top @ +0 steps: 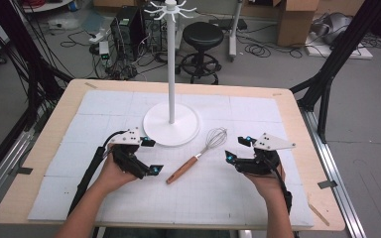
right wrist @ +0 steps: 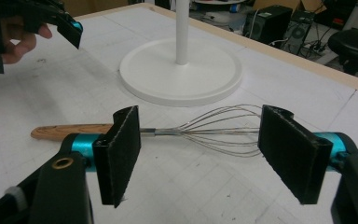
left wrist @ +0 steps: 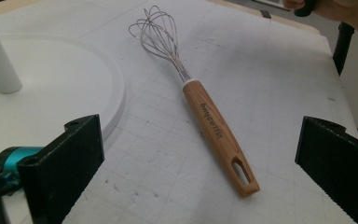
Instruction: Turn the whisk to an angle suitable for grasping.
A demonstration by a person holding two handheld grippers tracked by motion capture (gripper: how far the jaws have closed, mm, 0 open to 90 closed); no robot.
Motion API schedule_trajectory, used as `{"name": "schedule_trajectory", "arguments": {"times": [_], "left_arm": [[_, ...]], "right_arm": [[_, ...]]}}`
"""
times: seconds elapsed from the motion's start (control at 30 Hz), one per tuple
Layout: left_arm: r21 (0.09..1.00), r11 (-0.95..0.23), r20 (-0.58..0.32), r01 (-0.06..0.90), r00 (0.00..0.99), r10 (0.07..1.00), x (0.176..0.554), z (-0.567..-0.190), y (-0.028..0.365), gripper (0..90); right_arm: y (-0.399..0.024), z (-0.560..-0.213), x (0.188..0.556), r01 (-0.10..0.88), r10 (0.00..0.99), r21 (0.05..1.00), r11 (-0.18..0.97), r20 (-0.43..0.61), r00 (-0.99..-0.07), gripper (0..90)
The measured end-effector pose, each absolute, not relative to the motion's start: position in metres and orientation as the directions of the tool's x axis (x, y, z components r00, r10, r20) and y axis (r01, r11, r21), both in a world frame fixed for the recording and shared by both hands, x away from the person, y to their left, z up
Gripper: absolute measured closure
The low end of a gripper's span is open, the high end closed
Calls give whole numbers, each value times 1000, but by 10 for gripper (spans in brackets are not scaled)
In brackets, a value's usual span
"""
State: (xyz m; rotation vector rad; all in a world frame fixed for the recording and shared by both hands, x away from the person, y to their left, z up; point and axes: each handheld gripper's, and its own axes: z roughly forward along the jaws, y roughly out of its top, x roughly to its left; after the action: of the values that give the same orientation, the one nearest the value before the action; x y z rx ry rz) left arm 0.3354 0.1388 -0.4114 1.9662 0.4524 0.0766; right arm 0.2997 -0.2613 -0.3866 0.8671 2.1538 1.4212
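A whisk (top: 194, 160) with a wooden handle and a wire head lies flat on the white mat, just in front of the stand's round base. My left gripper (top: 151, 156) is open a little to the left of the handle's end. In the left gripper view the whisk (left wrist: 214, 126) lies ahead in the wide gap of that gripper (left wrist: 200, 163), untouched. My right gripper (top: 237, 148) stands open just right of the wire head. In the right gripper view its pads (right wrist: 121, 149) frame the whisk's wires (right wrist: 214, 133) without touching them.
A white stand (top: 171, 64) with a tall pole and hooks at the top rises from a round base (top: 188, 131) at the mat's middle. The mat covers a wooden table (top: 54, 116). Beyond the table are a black stool (top: 202, 37), cables and boxes.
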Motion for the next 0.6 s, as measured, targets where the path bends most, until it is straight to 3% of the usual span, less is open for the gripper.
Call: {"name": "schedule_trajectory", "arguments": {"times": [0.4,0.6], "left_arm": [[841,-442,-162,313,924,346,343,-424,95,17],[801,-510,-149,313,930,337,344,-434,72,188]], "right_arm": [[-261,-385,299,271,700,920,283,-5,-714,281],[-260,-384,298,268,702,920,286,-11,-712,282]]}}
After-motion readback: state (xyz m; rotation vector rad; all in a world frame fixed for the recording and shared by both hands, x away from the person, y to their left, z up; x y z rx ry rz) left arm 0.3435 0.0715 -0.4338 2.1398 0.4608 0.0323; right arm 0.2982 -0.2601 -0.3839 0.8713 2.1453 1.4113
